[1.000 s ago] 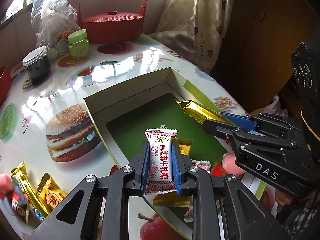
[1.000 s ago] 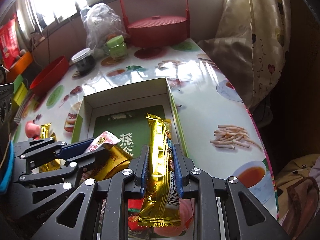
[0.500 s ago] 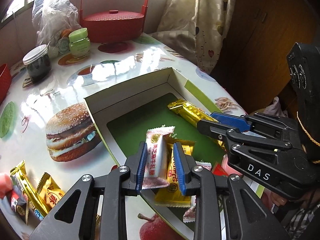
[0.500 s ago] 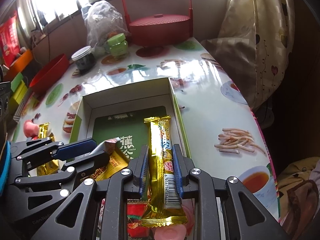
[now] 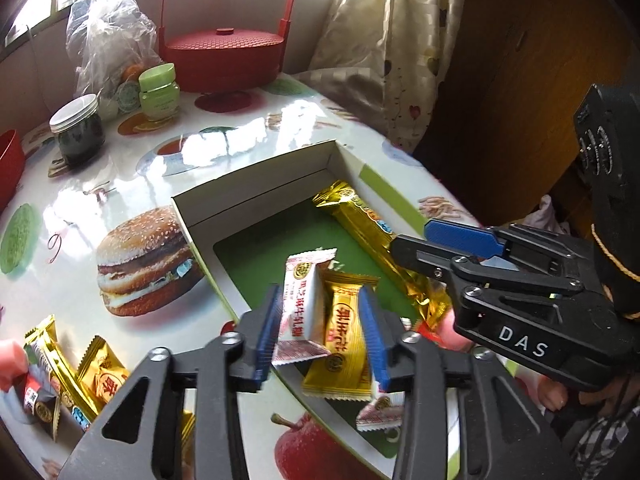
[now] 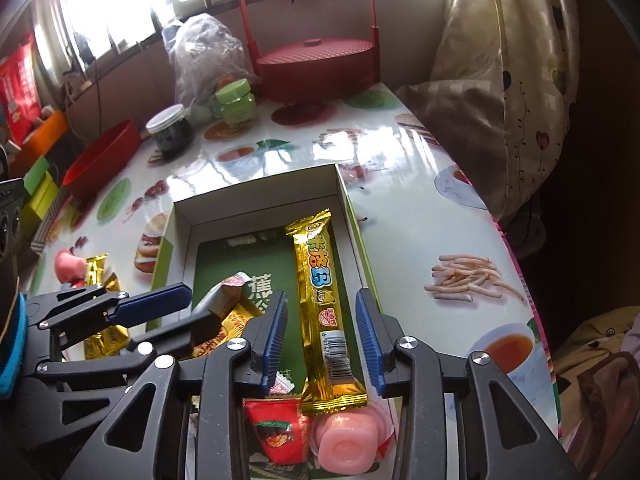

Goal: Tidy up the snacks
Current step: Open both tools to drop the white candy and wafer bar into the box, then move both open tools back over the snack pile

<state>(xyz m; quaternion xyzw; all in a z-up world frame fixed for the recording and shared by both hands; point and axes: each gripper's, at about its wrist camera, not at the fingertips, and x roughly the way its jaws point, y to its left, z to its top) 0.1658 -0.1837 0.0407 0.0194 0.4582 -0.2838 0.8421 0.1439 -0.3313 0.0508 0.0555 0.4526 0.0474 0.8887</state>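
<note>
Both grippers hung over the open cardboard box (image 6: 182, 216) on the glossy printed table (image 5: 132, 184).

Left gripper (image 5: 322, 330): fingers apart. The white nougat candy (image 5: 300, 300) sat between them, leaning by the left finger, tilted over a small gold candy (image 5: 340, 344); it looked released, not clamped.

Right gripper (image 6: 322, 338): fingers apart. The long gold wafer bar (image 6: 320, 292) lay flat in the box between them, untouched on either side, long axis running away from the fingers toward the box's far wall, along its right side.

Materials: crinkly foil and plastic wrappers with crimped ends, slippery. The red packet (image 6: 280, 432) and pink jelly cup (image 6: 346, 444) sat at the near end of the box.

More gold-wrapped snacks (image 5: 76, 376) lay loose on the table left of the box, nearer the left gripper, so the left hand was likely the one to fetch them. Box was partly filled; task looked mid-way.
</note>
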